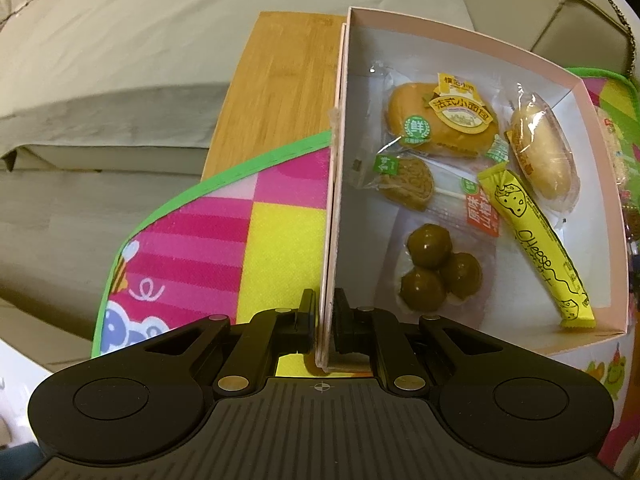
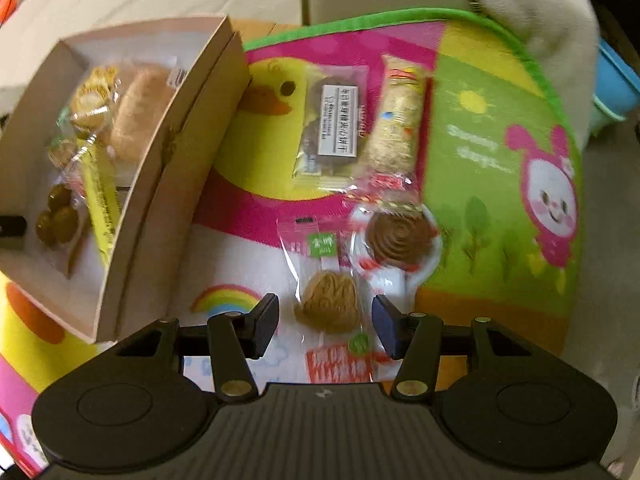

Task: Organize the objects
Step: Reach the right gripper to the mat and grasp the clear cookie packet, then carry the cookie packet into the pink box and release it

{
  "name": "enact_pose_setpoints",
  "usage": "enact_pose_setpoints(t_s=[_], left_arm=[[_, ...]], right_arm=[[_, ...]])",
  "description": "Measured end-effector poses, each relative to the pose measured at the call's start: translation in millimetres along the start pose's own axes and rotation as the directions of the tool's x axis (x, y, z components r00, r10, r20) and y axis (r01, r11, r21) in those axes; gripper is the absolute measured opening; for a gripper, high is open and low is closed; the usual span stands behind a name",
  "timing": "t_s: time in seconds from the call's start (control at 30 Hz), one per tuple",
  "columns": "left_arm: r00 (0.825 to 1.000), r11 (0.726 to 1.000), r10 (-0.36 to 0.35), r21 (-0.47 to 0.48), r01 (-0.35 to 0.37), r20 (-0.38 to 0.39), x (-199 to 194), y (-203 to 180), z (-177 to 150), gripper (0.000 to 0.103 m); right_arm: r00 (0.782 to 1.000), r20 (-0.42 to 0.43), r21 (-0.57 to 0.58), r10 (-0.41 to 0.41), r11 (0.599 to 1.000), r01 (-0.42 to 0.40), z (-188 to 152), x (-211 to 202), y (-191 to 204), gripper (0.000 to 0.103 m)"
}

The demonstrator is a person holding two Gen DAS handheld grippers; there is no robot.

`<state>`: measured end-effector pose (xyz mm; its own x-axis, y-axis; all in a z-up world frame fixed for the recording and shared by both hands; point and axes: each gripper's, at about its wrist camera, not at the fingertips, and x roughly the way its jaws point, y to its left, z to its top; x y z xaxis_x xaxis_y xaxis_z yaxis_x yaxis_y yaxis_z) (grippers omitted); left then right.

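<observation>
While the play mat spreads its cartoon duck, rainbow and pink rabbit across the surface, the pale cardboard box sits on its edge, partly over a wooden board. The left gripper is clamped on the box's near side wall, one finger inside and one outside, steadying it.

Inside the box lie a wrapped round bun, a long bread roll, a yellow cheese stick, a lollipop-shaped haw snack and a pack of three dark balls.

Outside it, on the mat, wait a dark biscuit pack, a puffed-rice bar, a brown swirl sweet in a white tray, and nearest, a clear-wrapped haw snack: a tan ridged disc on a stick, green and red labels on crinkly film.

The right gripper hangs over that snack with its fingers apart, one on each side of the disc and neither pad pressing it, so it holds nothing yet.

Likely risks: slippery film could let the packet slide out of a shallow pinch, a pad catching only loose wrapper would leave it dangling, and too hard a squeeze may crack the brittle disc. The swirl sweet lies just beside and could be nudged.
</observation>
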<state>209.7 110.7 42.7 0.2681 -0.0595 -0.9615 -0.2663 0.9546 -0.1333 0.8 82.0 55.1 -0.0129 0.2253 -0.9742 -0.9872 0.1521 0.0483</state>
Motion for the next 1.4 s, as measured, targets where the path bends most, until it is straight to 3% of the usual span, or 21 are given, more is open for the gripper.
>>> enact_pose_setpoints(t_s=[0.03, 0.1, 0.37, 0.6, 0.8, 1.03, 1.23, 1.4], left_arm=[[1.0, 1.0, 0.002, 0.002, -0.002, 0.0, 0, -1, 0, 0.01], [1.0, 1.0, 0.003, 0.004, -0.003, -0.001, 0, -2, -1, 0.01], [1.0, 0.999, 0.004, 0.034, -0.003, -0.009, 2, -5, -2, 0.01], [1.0, 0.996, -0.014, 0.084, 0.016, -0.02, -3, -4, 3, 0.01], [0.999, 0.992, -0.042, 0.118, 0.044, -0.017, -8, -3, 2, 0.01], [0.997, 0.992, -0.072, 0.103, 0.071, 0.006, -12, 1, 1, 0.009], [0.995, 0.992, -0.098, 0.084, 0.096, 0.024, -20, 5, -4, 0.01], [0.994, 0.99, -0.107, 0.094, 0.106, 0.015, -17, 12, -2, 0.011]], right_arm=[[1.0, -0.007, -0.004, -0.005, 1.0, 0.005, 3, 3, 1, 0.051], [1.0, -0.005, -0.05, 0.021, 0.999, -0.021, 6, 1, 1, 0.037], [0.997, 0.002, -0.217, 0.078, 0.973, -0.075, -5, -21, 11, 0.036], [0.995, -0.034, -0.164, 0.098, 0.981, -0.103, -36, -39, 3, 0.036], [0.99, -0.046, -0.091, 0.13, 0.987, -0.134, -75, -85, 1, 0.036], [0.986, -0.009, -0.155, 0.167, 0.974, -0.167, -97, -153, 23, 0.036], [0.977, 0.071, -0.275, 0.199, 0.946, -0.173, -90, -211, 46, 0.036], [0.965, 0.089, -0.402, 0.248, 0.895, -0.193, -77, -234, 71, 0.036]])
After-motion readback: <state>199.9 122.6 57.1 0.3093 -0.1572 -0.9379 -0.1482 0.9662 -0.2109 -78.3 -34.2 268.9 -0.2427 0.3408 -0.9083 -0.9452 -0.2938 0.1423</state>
